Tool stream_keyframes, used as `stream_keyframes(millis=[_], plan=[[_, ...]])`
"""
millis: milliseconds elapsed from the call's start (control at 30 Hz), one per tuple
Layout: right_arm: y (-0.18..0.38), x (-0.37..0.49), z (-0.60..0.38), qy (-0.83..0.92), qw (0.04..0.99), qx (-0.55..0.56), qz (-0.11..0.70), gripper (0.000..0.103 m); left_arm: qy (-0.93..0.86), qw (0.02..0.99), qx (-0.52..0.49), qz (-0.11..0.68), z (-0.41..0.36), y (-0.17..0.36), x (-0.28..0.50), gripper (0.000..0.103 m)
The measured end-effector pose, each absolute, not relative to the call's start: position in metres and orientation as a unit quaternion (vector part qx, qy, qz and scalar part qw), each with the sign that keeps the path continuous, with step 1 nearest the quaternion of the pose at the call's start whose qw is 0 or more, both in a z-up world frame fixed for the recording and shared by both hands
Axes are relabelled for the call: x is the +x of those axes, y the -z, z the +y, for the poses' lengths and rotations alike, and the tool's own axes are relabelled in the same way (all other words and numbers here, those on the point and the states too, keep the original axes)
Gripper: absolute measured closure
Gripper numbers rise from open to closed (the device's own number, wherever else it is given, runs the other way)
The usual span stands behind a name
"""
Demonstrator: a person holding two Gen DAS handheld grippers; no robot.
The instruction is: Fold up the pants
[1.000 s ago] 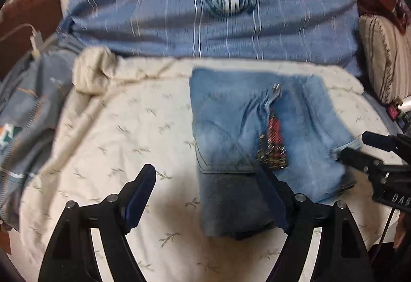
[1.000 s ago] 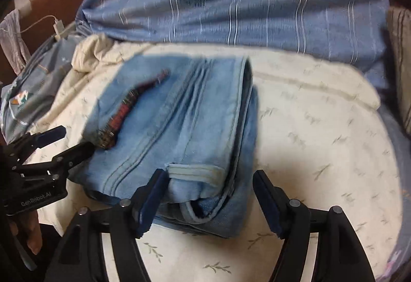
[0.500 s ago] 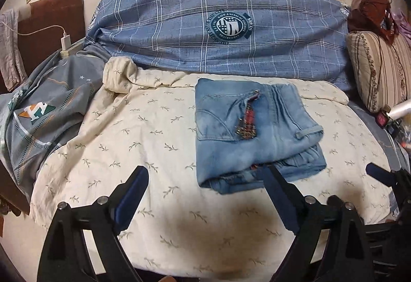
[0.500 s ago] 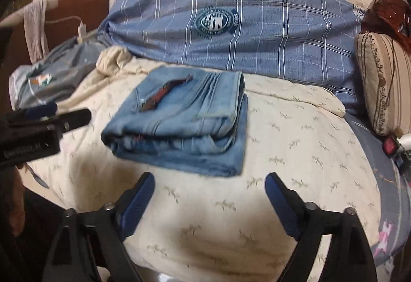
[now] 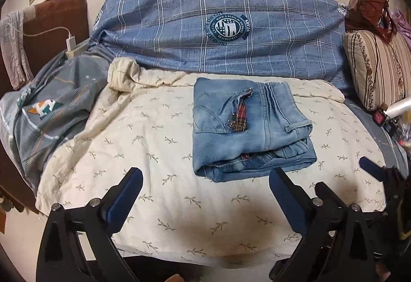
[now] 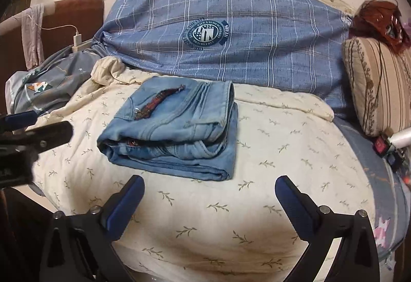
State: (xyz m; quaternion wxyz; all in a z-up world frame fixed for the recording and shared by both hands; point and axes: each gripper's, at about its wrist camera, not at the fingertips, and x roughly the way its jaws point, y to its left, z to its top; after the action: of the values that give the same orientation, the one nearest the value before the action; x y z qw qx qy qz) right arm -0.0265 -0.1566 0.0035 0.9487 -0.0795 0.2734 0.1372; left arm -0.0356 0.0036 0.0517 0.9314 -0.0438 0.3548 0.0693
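The light blue jeans (image 5: 246,128) lie folded into a compact stack on the cream leaf-print bedspread (image 5: 154,143), with a red plaid strip showing on top. They also show in the right wrist view (image 6: 177,128). My left gripper (image 5: 205,181) is open and empty, held back from the near edge of the stack. My right gripper (image 6: 209,188) is open and empty, also short of the stack. The left gripper shows at the left edge of the right wrist view (image 6: 33,125).
A large blue plaid duvet (image 5: 226,25) lies behind the jeans. A grey-blue garment (image 5: 51,112) lies at the left, a striped pillow (image 5: 377,71) at the right. A charger and cable (image 5: 70,41) sit by the brown headboard. Small items (image 6: 388,146) lie at the right edge.
Both grippers have pulled back from the folded jeans toward the near edge of the bed. The right gripper's jaws, which straddled the stack's edge, now stand clear. The jeans stay folded.
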Motion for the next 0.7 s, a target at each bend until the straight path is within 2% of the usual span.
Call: stream_keyframes(millis=[200, 567, 700], plan=[[-0.001, -0.022, -0.160, -0.154, 0.950, -0.058, 0.266, 0.000, -0.090, 0.925, -0.042, 0.365, 0.004, -0.038, -0.029, 0.004], [-0.027, -0.023, -0.170, -0.145, 0.955, -0.064, 0.252, 0.000, -0.070, 0.939, -0.021, 0.337, -0.007, -0.062, -0.035, 0.004], [-0.038, -0.017, -0.166, -0.141, 0.949, -0.073, 0.272, 0.000, -0.060, 0.939, 0.007, 0.339, -0.013, -0.055, -0.035, 0.004]])
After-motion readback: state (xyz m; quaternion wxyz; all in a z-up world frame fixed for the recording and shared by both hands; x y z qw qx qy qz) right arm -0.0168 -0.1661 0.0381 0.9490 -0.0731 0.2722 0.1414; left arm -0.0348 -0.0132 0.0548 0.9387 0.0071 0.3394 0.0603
